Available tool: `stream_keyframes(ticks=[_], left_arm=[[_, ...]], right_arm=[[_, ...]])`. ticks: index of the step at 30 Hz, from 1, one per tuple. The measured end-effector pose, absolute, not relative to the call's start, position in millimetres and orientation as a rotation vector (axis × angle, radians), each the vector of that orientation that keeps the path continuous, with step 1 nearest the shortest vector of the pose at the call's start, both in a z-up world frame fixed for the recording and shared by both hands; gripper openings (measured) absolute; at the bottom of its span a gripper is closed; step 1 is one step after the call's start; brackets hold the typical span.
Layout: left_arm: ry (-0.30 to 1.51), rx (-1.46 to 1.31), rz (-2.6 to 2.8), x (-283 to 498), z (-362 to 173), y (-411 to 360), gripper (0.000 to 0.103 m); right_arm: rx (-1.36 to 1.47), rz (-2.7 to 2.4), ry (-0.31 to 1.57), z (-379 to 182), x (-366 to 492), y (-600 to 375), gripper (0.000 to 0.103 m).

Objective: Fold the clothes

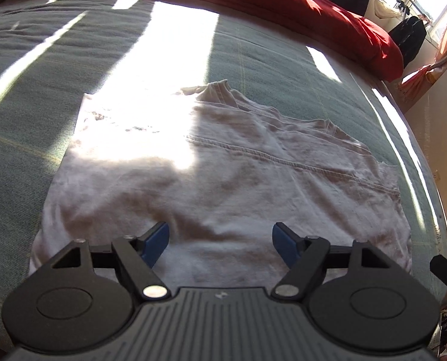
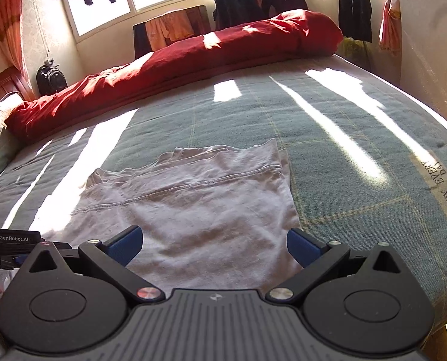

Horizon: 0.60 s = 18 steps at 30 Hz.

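At the bottom of the left wrist view the left hand-held gripper [image 1: 220,240] hangs released, its blue pads spread with nothing between them, over the near hem of the shirt [image 1: 223,180]. The right hand-held gripper [image 2: 214,245] is likewise released and empty, low in its own view, above the shirt's [image 2: 193,207] near right part; its right pad sits about at the shirt's right edge. The shirt lies flat on the bed [image 1: 28,105], partly folded, with a stitched hem running across it from left to lower right in the left view. Its long axis runs away from both grippers toward the upper middle of each frame, collar end farthest. Both look about equally near the hem, so the next fold probably starts from this near edge, each gripper taking a corner. Beyond the shirt, sunlit stripes cross the bed, then a red quilt [image 2: 193,57] spans the top of the frame.
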State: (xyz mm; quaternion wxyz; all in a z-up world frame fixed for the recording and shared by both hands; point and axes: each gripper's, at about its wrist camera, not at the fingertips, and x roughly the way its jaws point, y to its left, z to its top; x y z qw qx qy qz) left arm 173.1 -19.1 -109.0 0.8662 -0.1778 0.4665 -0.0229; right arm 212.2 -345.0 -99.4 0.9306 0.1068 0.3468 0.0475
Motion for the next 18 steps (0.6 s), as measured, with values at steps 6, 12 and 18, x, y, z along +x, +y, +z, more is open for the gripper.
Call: stream_keyframes(ticks=[6, 12, 18], left_arm=[[0.994, -0.515, 0.039, 175.3, -127.5, 37.9, 0.074], [0.919, -0.597, 0.021, 170.4, -107.7, 71.6, 0.075], [0.912, -0.641, -0.047, 191.1, -109.1, 78.6, 0.075]], right_arm=[[0.158, 0.113, 0.703, -87.2, 203.1, -324.1, 0.103], [0.134, 0.111, 0.695, -78.1, 195.9, -316.1, 0.103], [0.125, 0.117, 0.709, -79.7, 196.1, -311.3, 0.103]])
